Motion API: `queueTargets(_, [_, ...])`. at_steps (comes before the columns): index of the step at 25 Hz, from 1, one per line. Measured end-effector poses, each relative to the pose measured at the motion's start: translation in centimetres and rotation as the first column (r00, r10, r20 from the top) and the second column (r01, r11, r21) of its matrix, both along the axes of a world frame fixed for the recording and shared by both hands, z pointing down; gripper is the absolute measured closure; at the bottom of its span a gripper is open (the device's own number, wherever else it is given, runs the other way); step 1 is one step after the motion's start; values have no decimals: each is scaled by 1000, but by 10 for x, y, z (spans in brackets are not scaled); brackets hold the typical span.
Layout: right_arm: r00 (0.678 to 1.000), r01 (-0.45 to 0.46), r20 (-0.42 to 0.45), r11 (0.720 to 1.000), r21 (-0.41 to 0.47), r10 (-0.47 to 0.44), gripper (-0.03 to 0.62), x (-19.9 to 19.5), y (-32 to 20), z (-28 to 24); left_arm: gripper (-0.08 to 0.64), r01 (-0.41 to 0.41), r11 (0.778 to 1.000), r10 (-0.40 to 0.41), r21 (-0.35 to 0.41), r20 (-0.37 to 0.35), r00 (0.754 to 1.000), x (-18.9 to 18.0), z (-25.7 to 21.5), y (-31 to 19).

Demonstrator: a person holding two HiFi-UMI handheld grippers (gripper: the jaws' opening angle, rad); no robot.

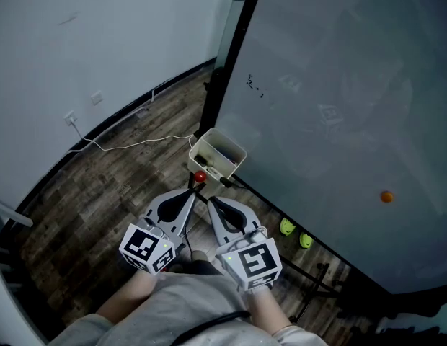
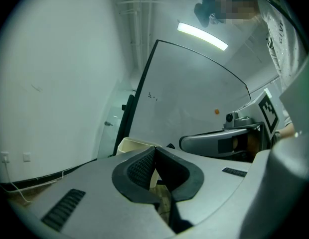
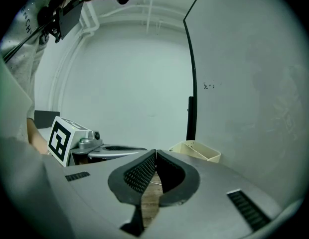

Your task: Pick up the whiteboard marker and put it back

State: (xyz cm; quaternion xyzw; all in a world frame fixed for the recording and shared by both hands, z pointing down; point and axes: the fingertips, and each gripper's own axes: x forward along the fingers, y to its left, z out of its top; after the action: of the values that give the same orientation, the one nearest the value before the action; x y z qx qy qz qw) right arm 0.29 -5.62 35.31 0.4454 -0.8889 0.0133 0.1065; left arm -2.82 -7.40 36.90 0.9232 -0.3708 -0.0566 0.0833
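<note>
A cream tray (image 1: 218, 155) hangs at the whiteboard's (image 1: 339, 99) lower left edge. A small red thing (image 1: 200, 176), perhaps a marker cap, shows at the tray's near corner; I cannot make out the marker itself. My left gripper (image 1: 194, 188) points at the tray just below that red thing, jaws shut and empty. My right gripper (image 1: 210, 202) lies beside it, also shut on nothing. In the left gripper view the pads meet at the left gripper (image 2: 155, 151) with the tray (image 2: 130, 145) behind. The right gripper (image 3: 156, 155) is closed too, with the tray (image 3: 197, 150) ahead on the right.
The board's black frame post (image 1: 234, 56) rises just behind the tray. An orange magnet (image 1: 386, 197) sticks on the board. Two green objects (image 1: 295, 233) lie by the stand's foot. A white cable (image 1: 137, 144) runs over the wooden floor from a wall socket (image 1: 71, 118).
</note>
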Motion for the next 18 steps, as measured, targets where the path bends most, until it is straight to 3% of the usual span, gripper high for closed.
queueTargets(18, [1000,-30,-4,998,-49,30,572,-5,-1,6,545,-41,999,41,-11,-5,999,2,8,-2])
